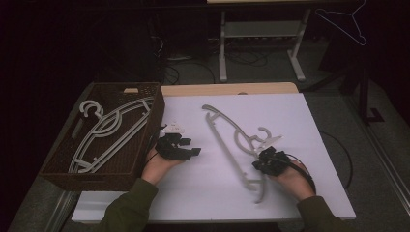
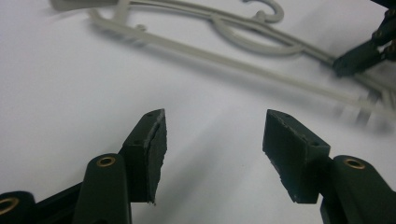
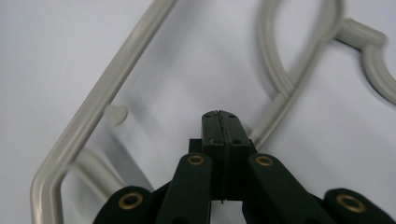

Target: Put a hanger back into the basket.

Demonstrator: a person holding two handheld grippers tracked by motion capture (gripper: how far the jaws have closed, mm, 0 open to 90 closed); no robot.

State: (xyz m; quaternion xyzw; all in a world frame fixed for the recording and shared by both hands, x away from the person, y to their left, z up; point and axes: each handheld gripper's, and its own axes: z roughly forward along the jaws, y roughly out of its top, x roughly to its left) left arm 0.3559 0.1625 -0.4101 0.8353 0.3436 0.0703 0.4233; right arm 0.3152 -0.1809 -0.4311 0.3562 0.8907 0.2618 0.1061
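Note:
A pale grey plastic hanger (image 1: 227,145) lies flat on the white table top (image 1: 300,125), hook toward the right. My right gripper (image 1: 263,162) is shut, its closed tips resting against the hanger's lower arm; in the right gripper view the pads (image 3: 219,121) meet with nothing seen between them, and the hanger (image 3: 93,107) runs under and around them. My left gripper (image 1: 193,149) hovers left of the hanger near the basket. Its jaws (image 2: 215,140) stand open over bare table, the hanger (image 2: 224,58) lying beyond them, with the right gripper (image 2: 359,58) on its far end.
A brown woven basket (image 1: 121,176) sits at the table's left edge with two pale hangers (image 1: 111,130) inside. Beyond the table stands a metal table frame (image 1: 261,34) with cables on the floor. A thin wire hanger (image 1: 345,24) hangs at the top right.

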